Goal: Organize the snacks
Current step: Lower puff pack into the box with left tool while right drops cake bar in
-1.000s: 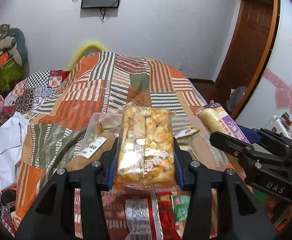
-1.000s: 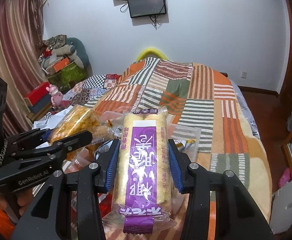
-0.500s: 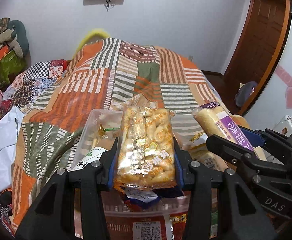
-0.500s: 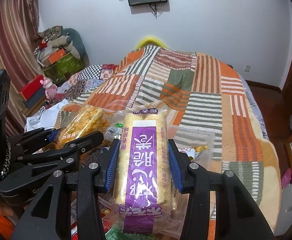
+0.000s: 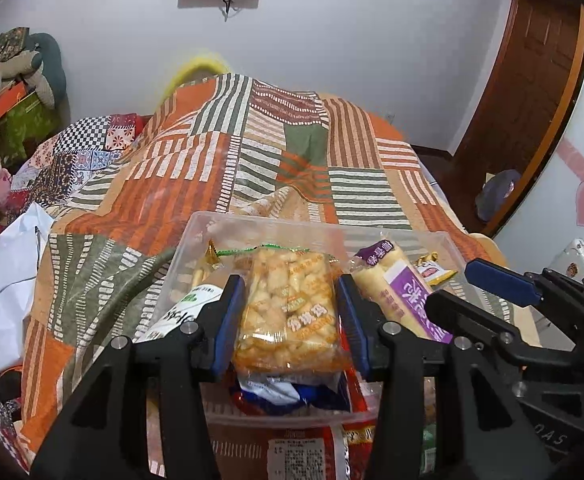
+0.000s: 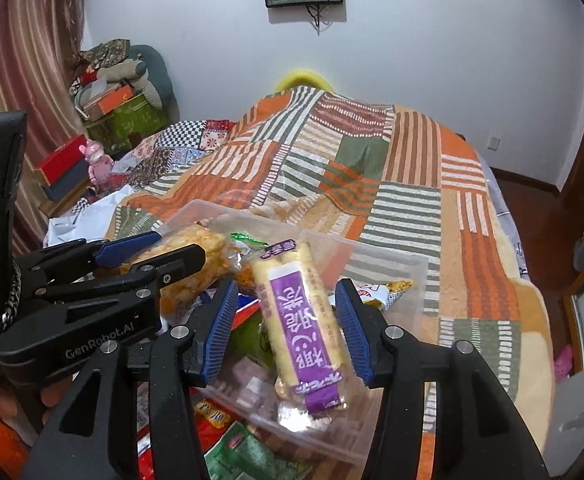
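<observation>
My left gripper (image 5: 290, 320) is shut on an orange bag of puffed snacks (image 5: 288, 312) and holds it over a clear plastic bin (image 5: 260, 222) on the bed. My right gripper (image 6: 286, 328) has opened; the purple-labelled yellow roll pack (image 6: 300, 320) lies tilted between its spread jaws, dropping into the bin (image 6: 388, 256). The roll pack (image 5: 396, 292) and right gripper (image 5: 504, 300) also show in the left wrist view. The left gripper (image 6: 132, 256) with the orange bag (image 6: 196, 256) shows in the right wrist view.
Several other snack packets lie in the bin and in front of it, red and green ones (image 6: 228, 440) nearest me. The bin sits on a striped patchwork bedspread (image 5: 252, 152). Clutter and boxes (image 6: 112, 104) stand at the left; a wooden door (image 5: 532, 80) at the right.
Both grippers moved forward and down over the bin. The right gripper opened and let go of the purple roll pack, which now tilts. The left gripper still holds the orange bag.
</observation>
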